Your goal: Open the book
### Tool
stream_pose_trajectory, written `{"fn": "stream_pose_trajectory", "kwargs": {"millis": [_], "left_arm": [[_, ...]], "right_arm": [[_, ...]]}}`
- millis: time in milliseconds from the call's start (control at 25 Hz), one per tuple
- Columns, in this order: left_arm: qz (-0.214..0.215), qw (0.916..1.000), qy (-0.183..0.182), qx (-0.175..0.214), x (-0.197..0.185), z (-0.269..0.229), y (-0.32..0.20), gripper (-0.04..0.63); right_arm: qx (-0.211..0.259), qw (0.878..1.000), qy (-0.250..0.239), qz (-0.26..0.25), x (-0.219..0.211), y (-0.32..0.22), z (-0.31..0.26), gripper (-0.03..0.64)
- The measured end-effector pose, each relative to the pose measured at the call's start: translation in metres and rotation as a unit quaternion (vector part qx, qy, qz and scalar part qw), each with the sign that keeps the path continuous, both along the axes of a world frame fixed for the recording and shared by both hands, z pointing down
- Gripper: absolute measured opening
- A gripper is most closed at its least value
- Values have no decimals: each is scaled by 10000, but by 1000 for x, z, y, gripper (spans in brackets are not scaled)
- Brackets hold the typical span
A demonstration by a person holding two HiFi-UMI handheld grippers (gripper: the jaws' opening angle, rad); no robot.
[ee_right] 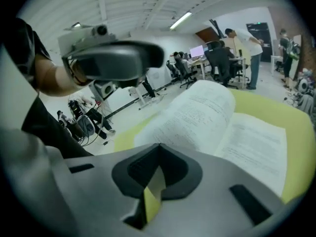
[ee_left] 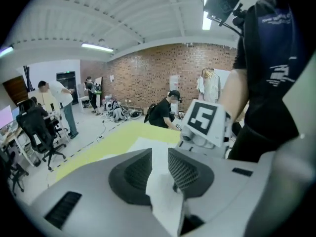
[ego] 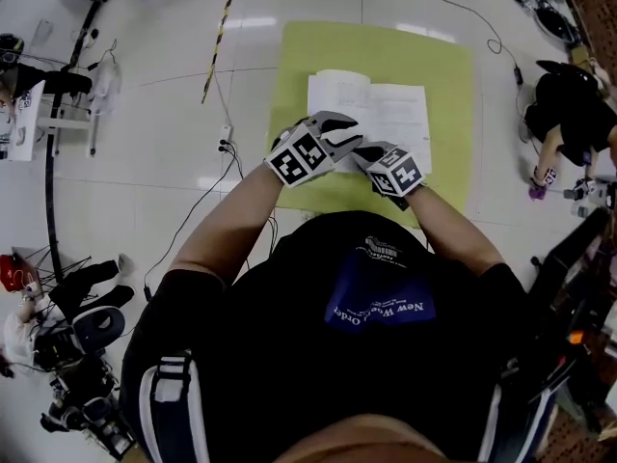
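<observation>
Left gripper view: left claw (ee_left: 159, 157) clamps page (ee_left: 165, 201) edge (right claw (ee_right: 157, 149) closed); mat (ego: 443, 85) surrounds book (ego: 395, 114).

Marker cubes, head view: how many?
2: one marker cube on the left gripper, another on the right gripper, side by side over the near edge of the open book. None looks hidden.

Blk tee (ego: 241, 355) w/ blue printed chest patch (ego: 381, 302), white sleeve stripes (ego: 166, 394).
</observation>
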State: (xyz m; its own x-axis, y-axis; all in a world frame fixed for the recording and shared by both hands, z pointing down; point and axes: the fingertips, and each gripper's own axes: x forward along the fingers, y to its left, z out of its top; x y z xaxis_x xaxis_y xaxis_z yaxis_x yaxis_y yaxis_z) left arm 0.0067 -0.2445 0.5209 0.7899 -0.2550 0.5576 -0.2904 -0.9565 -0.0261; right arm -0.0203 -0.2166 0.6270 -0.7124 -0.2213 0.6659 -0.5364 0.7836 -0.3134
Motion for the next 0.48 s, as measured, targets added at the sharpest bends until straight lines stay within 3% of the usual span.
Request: {"fn": "stream_pose_trajectory", "kwargs": {"millis": [80,200,360,480], "left_arm": [[-175,9990,-142,-376,16,31,-16,91],[-508,9909,-799,-956,22,101,-33,91],[-628,9903,-1028,-692,15,123,-37,89],[-836,9800,-1646,-745,-4,145,-36,84]], "right_arm": [[-138,9992,89,-370,-7,21,8,-12],[-359,9967,128,-714,1,56,11,-12],[-283,9991,-309,38,51,62,-20,-12],[-19,9960,-575,689,94,55,-54,-12]]}}
